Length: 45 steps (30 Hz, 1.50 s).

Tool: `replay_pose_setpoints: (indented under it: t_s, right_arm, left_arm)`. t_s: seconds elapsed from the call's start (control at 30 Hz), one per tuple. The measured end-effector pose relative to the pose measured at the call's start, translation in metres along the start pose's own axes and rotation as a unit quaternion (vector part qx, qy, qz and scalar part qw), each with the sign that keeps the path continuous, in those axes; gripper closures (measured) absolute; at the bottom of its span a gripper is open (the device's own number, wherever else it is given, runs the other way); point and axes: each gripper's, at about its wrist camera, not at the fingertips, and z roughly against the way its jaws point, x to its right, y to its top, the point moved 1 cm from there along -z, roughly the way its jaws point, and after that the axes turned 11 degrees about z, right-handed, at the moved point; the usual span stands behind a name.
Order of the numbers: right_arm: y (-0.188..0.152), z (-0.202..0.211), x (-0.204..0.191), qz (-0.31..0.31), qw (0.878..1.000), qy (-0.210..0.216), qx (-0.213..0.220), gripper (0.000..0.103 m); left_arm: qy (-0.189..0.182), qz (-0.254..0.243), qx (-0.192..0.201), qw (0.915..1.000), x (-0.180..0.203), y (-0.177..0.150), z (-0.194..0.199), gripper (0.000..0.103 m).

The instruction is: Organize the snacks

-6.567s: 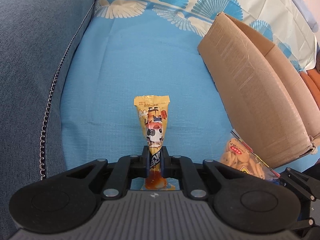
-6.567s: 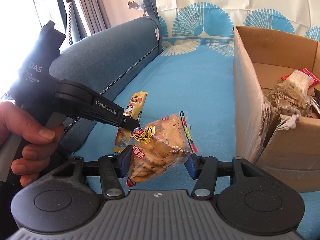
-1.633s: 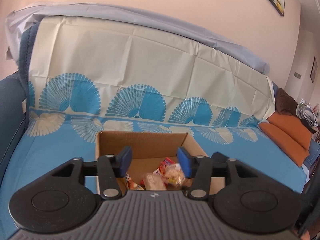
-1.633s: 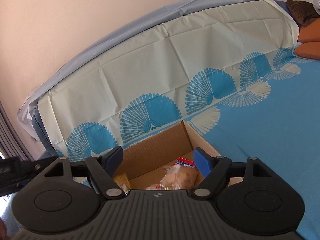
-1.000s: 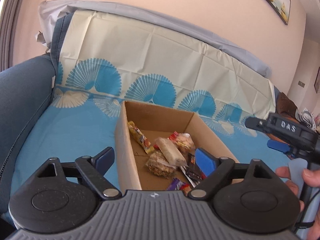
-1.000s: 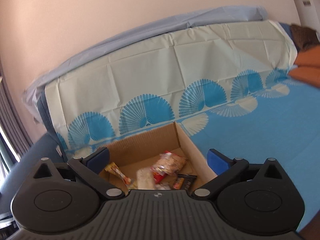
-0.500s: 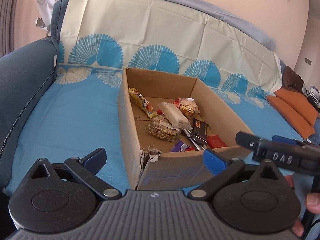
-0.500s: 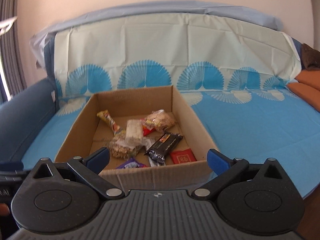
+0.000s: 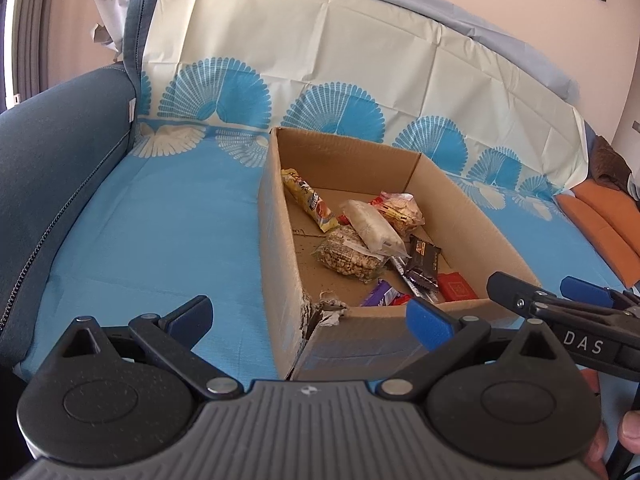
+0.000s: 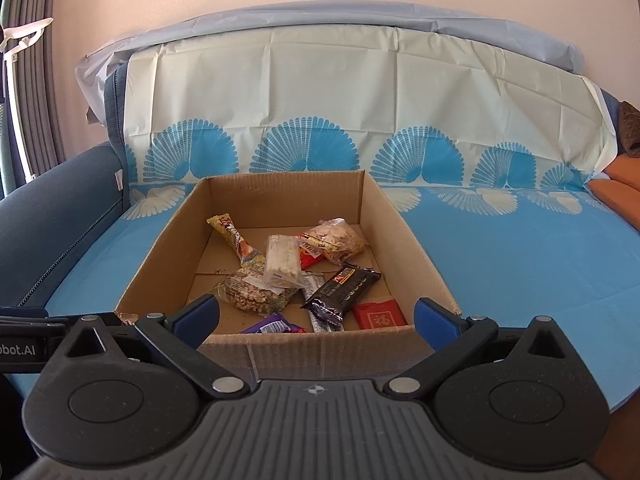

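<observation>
Both snack packets we carried now lie in open brown cardboard box (image 10: 416,248) | left gripper (image 9: 310,322) gaping, empty | right gripper (image 10: 316,316) gaping, empty | box's near wall just ahead of our fingers

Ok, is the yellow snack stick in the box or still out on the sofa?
In. The yellow snack stick lies on the cardboard box floor near its far-left corner, beside the other packets.

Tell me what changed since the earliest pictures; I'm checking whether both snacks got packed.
Both were let go into the cardboard box: the yellow cone snack and the biscuit bag lie inside. The left gripper and right gripper now hang empty, jaws wide. The box stayed put.
</observation>
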Motion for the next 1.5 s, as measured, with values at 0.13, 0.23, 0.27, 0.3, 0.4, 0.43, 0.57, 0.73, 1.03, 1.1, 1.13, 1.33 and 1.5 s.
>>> replay_pose_setpoints:
  t_s: [0.13, 0.23, 0.27, 0.3, 0.4, 0.43, 0.57, 0.73, 1.03, 1.1, 1.13, 1.33, 1.5]
  right_arm:
    - [0.0004, -0.0018, -0.0005, 0.003, 1.0, -0.002, 0.002, 0.001]
    - [0.0008, -0.0025, -0.0027, 0.008, 1.0, 0.0, 0.002, 0.001]
    - [0.001, -0.0024, -0.0032, 0.009, 1.0, 0.001, 0.003, 0.001]
    - [0.0005, -0.0018, -0.004, 0.01, 1.0, 0.001, 0.004, 0.001]
    - [0.0012, -0.0017, -0.0043, 0.011, 1.0, 0.001, 0.005, 0.001]
    - [0.0012, -0.0017, -0.0043, 0.011, 1.0, 0.0, 0.005, 0.001]
    - [0.0015, -0.0015, -0.0027, 0.01, 1.0, -0.002, 0.005, 0.001]
    - [0.0013, -0.0012, -0.0026, 0.009, 1.0, -0.002, 0.006, 0.001]
    - [0.0013, -0.0012, -0.0025, 0.009, 1.0, -0.002, 0.006, 0.001]
    - [0.0013, -0.0012, -0.0024, 0.01, 1.0, -0.002, 0.006, 0.001]
    - [0.0014, -0.0013, -0.0024, 0.01, 1.0, -0.002, 0.006, 0.001]
    - [0.0014, -0.0013, -0.0022, 0.012, 1.0, -0.003, 0.006, 0.001]
    - [0.0014, -0.0013, -0.002, 0.011, 1.0, -0.003, 0.006, 0.001]
  left_arm:
    - [0.001, -0.003, 0.004, 1.0, 0.0027, 0.001, -0.0011, 0.0]
    - [0.001, -0.004, 0.001, 1.0, 0.0041, 0.0001, -0.0022, 0.0]
    - [0.001, -0.004, 0.001, 1.0, 0.0041, -0.0004, -0.0022, 0.0]
    - [0.001, -0.004, 0.0, 1.0, 0.0042, -0.0008, -0.0024, 0.0]
    - [0.0, -0.004, -0.003, 1.0, 0.0032, -0.0003, -0.0035, 0.0]
    - [0.0, -0.004, -0.003, 1.0, 0.0032, -0.0003, -0.0037, 0.0]
    - [-0.001, -0.003, -0.005, 1.0, 0.0025, -0.0002, -0.0036, 0.0]
    - [0.0, -0.008, -0.002, 1.0, 0.0033, 0.0003, -0.0033, 0.0]
    - [0.002, -0.01, -0.001, 1.0, 0.005, -0.0018, -0.0027, 0.0]
    - [0.002, -0.01, -0.001, 0.9999, 0.0052, -0.0018, -0.0027, 0.0]
    - [0.002, -0.01, 0.0, 0.9999, 0.0053, -0.0018, -0.0026, 0.0]
    - [0.002, -0.011, 0.0, 0.9999, 0.0054, -0.0017, -0.0025, 0.0]
    - [0.002, -0.012, 0.002, 0.9999, 0.0045, 0.0005, -0.0024, 0.0]
